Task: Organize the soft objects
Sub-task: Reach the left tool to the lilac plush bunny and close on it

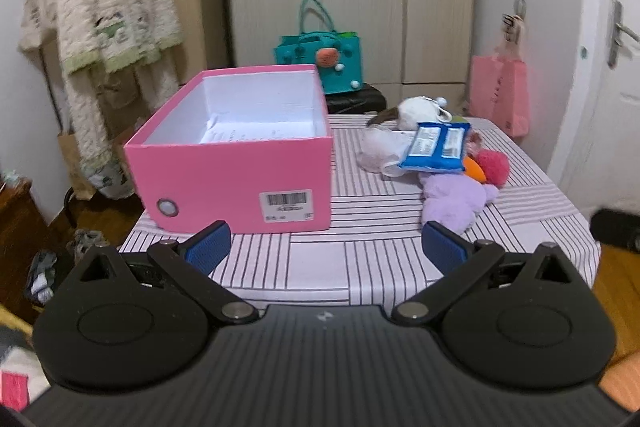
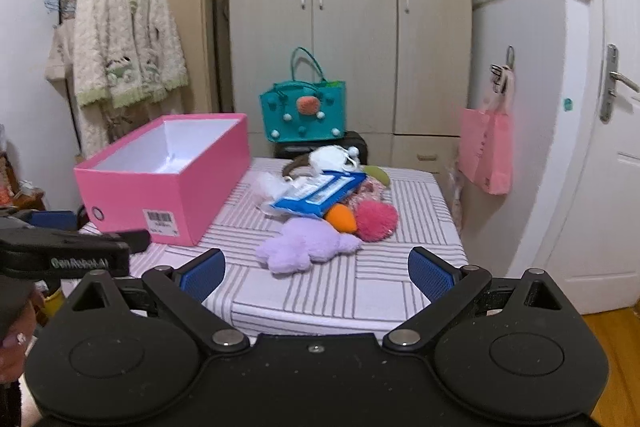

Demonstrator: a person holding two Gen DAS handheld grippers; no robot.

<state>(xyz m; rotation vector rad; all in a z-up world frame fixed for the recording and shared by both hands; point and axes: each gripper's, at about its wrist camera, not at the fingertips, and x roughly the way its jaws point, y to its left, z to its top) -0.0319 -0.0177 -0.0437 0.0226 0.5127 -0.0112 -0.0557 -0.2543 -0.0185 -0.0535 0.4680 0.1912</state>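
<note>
Small bedroom-ish setup: wardrobe at the back, fuzzy robe on a rack, striped tablecloth (image 2: 360,291) up front. Pink box (image 2: 168,195) on the left half, open and near empty, just white lining and some paper inside. Heap of soft stuff on the right half, well apart from the box: purple plush (image 2: 308,245) nearest, orange bit (image 2: 342,219) and pink pom-pom (image 2: 376,221) touching behind it, blue packet (image 2: 320,197) lying on top of the rest, white plush (image 2: 332,159) at the back.

Left gripper (image 1: 326,247) spread wide, nothing in it. Right gripper (image 2: 316,273) same, wide and empty, lined up on the purple plush.

Probably feather-light and squishy, no breakage worries. Best bet: pinch deep across the fat middle, not a floppy limb. Packet likely slippery and crinkly, so maybe grab by an edge.
</note>
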